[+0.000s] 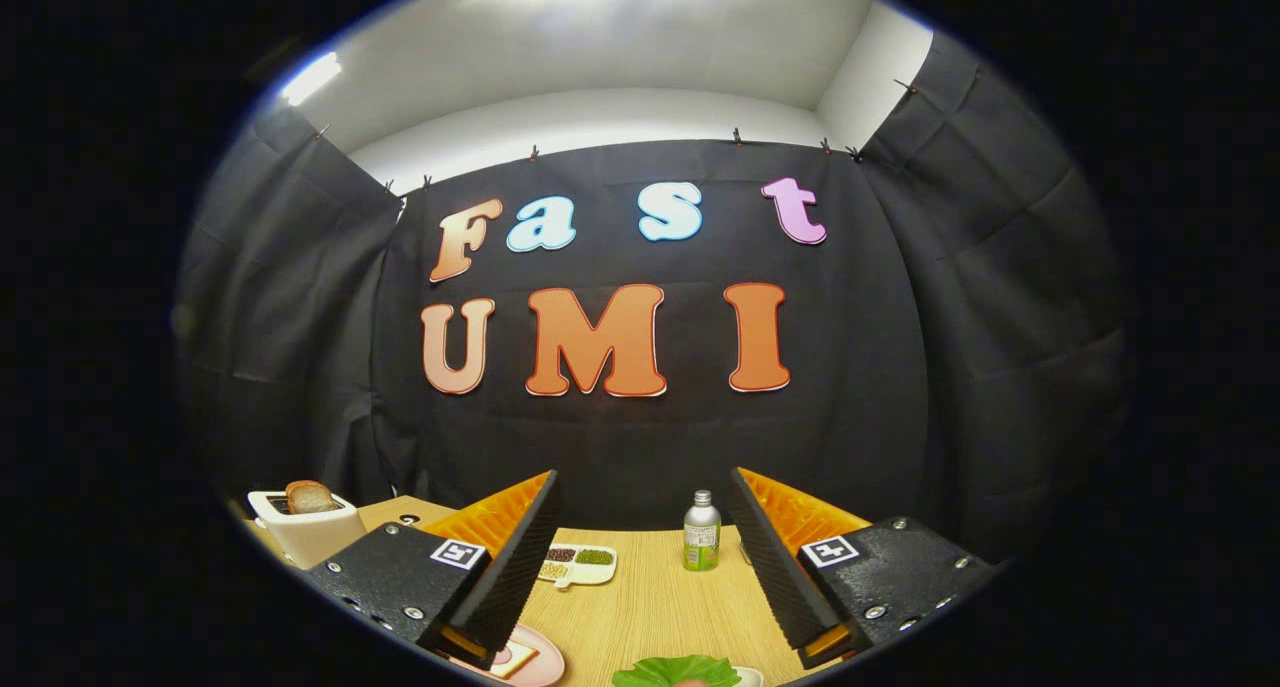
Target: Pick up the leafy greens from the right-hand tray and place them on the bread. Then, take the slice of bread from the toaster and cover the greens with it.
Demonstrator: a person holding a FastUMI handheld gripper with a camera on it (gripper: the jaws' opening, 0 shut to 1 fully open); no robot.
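Hand-held gripper (645,557) fingers spread wide, empty; leafy greens (675,671) below.

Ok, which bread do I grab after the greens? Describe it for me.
Start at the wooden table, then go beyond the open gripper to the white toaster. The bread stands in its slot, browner than the toaster.

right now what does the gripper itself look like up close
The gripper has two wedge-shaped fingers with finely ribbed inner faces and ridged outer sides. Each is mounted on a dark block studded with silver screws, and each block carries a square black-and-white marker tag. The fingers stand wide apart.
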